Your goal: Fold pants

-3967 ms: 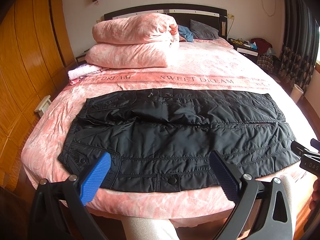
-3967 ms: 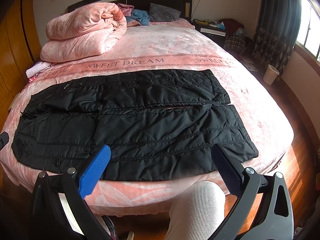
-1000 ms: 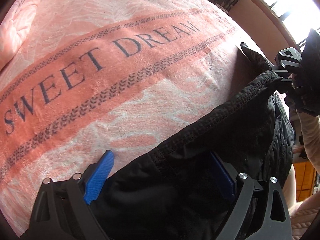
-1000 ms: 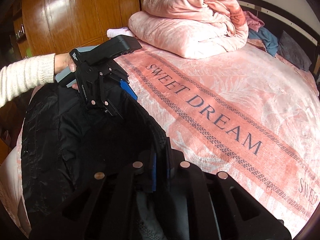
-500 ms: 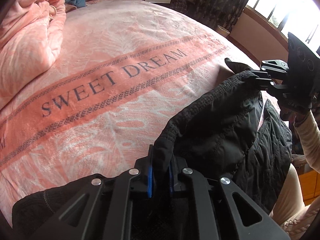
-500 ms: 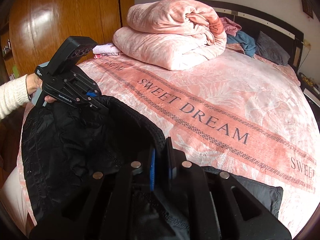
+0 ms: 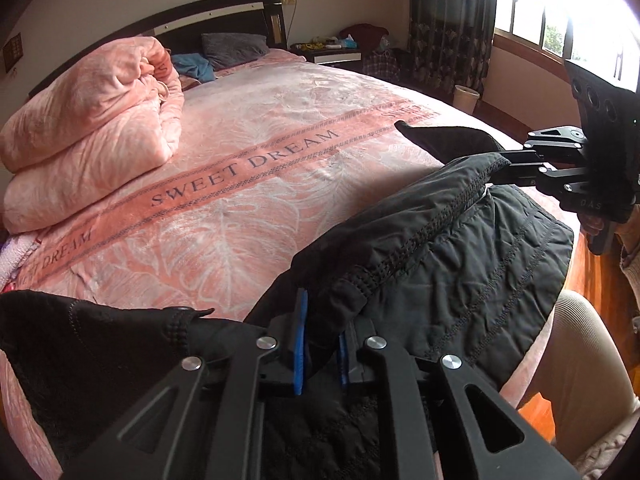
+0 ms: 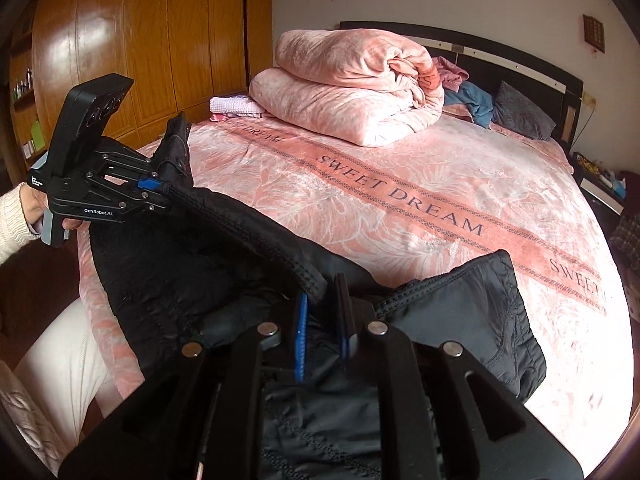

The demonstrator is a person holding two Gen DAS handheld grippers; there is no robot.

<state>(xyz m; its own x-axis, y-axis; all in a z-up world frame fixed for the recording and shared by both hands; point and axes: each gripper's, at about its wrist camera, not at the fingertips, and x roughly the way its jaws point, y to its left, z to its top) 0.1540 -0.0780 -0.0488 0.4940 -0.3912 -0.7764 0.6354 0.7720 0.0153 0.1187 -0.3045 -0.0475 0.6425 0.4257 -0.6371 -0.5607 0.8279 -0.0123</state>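
We noted a pink bedspread (image 7: 248, 216) printed "SWEET DREAM" ahead of the tool. A rolled pink quilt (image 7: 92, 108) lay far left. Grey pillow (image 7: 234, 45) and dark headboard (image 7: 168, 20) sat beyond; curtains (image 7: 452, 20) and a pale bin (image 7: 466, 98) far right.

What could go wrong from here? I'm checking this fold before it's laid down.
1. Both the left claw and right claw pinch only the stitched edge of the black pants; it may slip out.
2. The fabric sags between them, so the fold may land wrinkled.
3. The pants overhang the bed's near edge and could slide off.
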